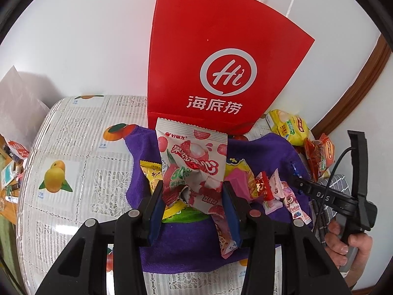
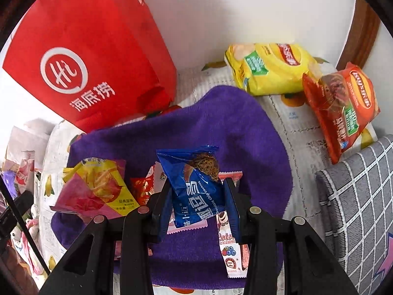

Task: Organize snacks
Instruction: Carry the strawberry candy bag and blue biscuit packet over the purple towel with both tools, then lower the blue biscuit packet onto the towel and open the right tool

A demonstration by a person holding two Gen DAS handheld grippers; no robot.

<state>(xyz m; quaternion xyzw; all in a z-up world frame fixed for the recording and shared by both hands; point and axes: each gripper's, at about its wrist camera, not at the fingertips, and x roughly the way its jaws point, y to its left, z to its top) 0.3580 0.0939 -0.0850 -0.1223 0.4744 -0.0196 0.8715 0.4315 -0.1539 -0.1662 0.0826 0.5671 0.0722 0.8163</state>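
Observation:
My left gripper is shut on a pale lychee candy packet, held above the purple towel. My right gripper is shut on a blue cookie packet, also above the purple towel. A red paper bag stands upright behind the towel against the wall; it also shows in the right wrist view. Several small snacks lie on the towel: a pink-yellow fries box, a red candy and pink stick packets.
A yellow chip bag and an orange-red chip bag lie at the back right on the fruit-print tablecloth. A grey checked cushion is at the right. The right gripper's handle and hand show in the left view.

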